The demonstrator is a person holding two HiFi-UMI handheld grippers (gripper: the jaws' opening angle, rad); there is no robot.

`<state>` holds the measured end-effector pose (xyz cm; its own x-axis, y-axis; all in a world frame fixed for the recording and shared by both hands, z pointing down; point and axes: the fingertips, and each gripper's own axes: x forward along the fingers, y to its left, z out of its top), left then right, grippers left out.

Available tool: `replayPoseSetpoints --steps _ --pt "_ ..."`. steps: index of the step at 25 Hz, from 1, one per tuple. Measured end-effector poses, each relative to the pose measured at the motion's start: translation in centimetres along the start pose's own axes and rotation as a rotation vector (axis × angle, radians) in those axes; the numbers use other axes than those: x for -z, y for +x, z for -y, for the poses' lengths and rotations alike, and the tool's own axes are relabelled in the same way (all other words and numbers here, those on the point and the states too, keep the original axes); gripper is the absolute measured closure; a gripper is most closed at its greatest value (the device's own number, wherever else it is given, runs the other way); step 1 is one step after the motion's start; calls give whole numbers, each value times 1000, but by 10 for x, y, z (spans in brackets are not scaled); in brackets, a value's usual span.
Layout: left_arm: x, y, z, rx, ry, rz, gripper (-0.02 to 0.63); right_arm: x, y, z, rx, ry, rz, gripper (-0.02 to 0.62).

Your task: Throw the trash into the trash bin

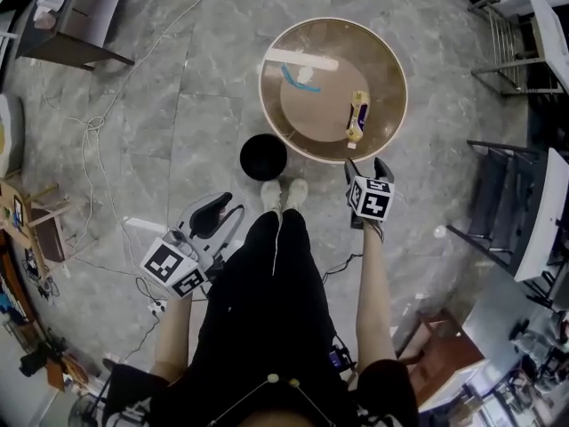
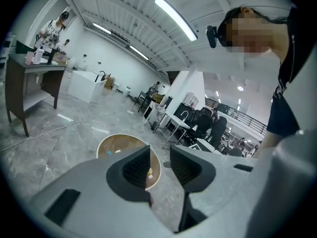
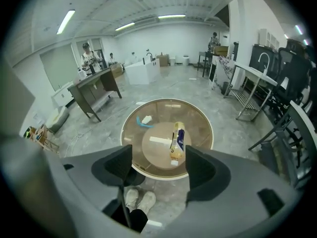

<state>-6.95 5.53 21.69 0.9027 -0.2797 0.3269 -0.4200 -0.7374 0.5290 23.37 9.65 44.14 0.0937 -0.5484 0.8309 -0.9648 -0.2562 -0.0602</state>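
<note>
Round glass table [image 1: 384,65] stood on grey floor [image 1: 178,105]. On it lay: wrapper [image 1: 357,116] near front edge, white strip [image 1: 300,59] at back, blue scrap [image 1: 290,78] beside small white piece [image 1: 306,76]. Black bin [image 1: 263,157] sat on floor just beside table.

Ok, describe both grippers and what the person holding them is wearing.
The left gripper and right gripper match: smooth grey bodies with black, ribbed fingers. Each carries a white cube printed with black square markers. The person wears black clothes with short sleeves, and pale shoes.
</note>
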Motion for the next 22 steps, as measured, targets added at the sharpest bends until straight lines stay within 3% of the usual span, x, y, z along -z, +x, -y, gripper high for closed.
replayPoseSetpoints --steps 12,18,22 --pt "47 25 -33 -78 -113 -21 492 15 157 52 182 39 -140 232" --pt "86 34 -44 -103 -185 -90 492 25 216 75 224 26 -196 230" --pt "99 33 -51 -127 -246 -90 492 24 243 84 244 19 -217 235"
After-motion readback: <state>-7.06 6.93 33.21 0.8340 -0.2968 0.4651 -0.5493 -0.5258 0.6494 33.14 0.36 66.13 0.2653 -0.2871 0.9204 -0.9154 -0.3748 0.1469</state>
